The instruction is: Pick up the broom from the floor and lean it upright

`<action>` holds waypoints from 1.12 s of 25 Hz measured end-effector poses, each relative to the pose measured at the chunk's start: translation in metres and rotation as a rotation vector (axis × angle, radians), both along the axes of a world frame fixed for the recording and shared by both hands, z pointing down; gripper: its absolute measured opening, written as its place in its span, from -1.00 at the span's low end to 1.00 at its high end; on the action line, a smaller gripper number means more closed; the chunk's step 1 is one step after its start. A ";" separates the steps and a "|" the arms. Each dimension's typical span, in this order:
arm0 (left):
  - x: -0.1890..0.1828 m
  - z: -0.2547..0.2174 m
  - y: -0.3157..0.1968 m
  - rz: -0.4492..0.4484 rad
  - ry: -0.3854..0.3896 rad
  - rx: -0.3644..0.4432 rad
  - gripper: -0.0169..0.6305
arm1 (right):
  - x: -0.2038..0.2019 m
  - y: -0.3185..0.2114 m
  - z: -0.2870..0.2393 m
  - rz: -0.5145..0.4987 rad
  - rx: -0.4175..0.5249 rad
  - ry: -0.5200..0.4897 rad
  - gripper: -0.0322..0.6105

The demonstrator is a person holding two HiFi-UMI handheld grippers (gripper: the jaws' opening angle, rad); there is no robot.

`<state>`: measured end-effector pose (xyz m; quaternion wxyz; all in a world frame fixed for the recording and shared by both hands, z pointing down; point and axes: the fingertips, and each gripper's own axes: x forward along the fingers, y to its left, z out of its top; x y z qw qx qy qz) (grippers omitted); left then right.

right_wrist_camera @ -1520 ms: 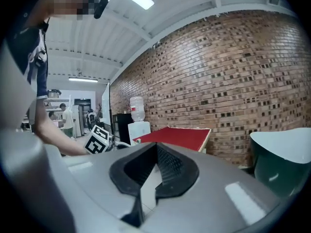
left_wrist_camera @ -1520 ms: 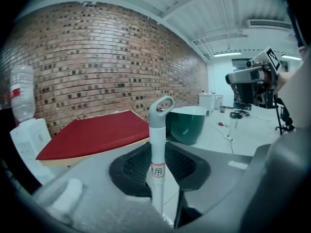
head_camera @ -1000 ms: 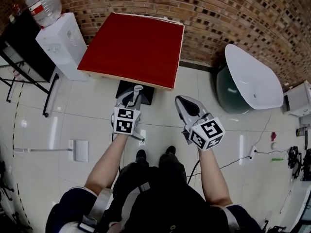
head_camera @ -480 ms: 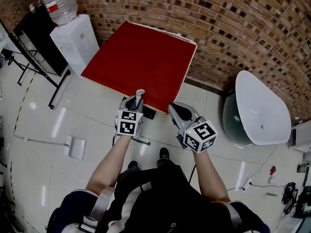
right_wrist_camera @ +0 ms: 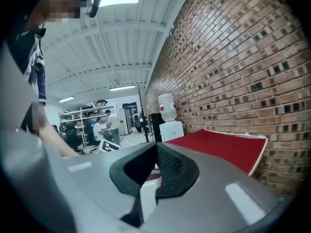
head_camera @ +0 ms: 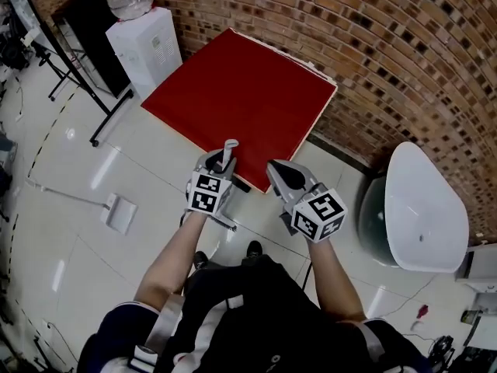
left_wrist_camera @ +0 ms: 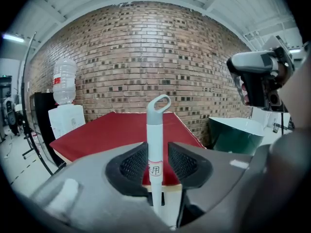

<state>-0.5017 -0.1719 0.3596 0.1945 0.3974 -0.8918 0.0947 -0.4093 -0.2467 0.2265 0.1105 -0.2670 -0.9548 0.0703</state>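
Note:
The broom's white handle [left_wrist_camera: 155,149], with a grey loop at its top [head_camera: 230,144], stands upright between the jaws of my left gripper [left_wrist_camera: 156,161]. The jaws are opening. The left pad lies close against the handle and a gap shows at the right pad. In the head view my left gripper [head_camera: 220,158] is at the near edge of the red table [head_camera: 241,92]. I cannot tell if the handle touches the table. My right gripper [head_camera: 276,169] hangs beside it, to the right, its pads [right_wrist_camera: 167,161] together with nothing between them.
A brick wall [head_camera: 388,45] runs behind the table. A water dispenser [head_camera: 147,41] stands at the left. A white-lined green tub [head_camera: 423,200] sits to the right. A dustpan [head_camera: 120,212] with a long handle lies on the tiled floor at the left.
Both grippers have moved forward to the red table's near edge, with the broom handle upright in the left one. The head view has swung so that the table sits more central.

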 end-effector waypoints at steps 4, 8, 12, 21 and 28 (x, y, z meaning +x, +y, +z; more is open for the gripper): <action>0.008 -0.005 0.004 0.010 0.007 0.000 -0.44 | -0.007 0.006 -0.002 -0.023 -0.022 -0.002 -0.89; 0.016 -0.022 0.026 -0.004 0.005 0.036 -0.42 | -0.015 0.015 -0.009 -0.014 -0.040 -0.021 -0.89; 0.033 -0.051 0.045 0.013 0.022 0.119 -0.43 | -0.017 0.024 -0.014 0.016 -0.065 -0.042 -0.89; 0.050 -0.115 0.072 0.079 -0.005 0.215 -0.92 | -0.017 0.059 -0.033 0.047 -0.062 -0.084 -0.88; 0.061 -0.147 0.070 0.148 -0.006 0.262 -0.95 | -0.013 0.072 -0.048 0.058 -0.017 -0.112 -0.88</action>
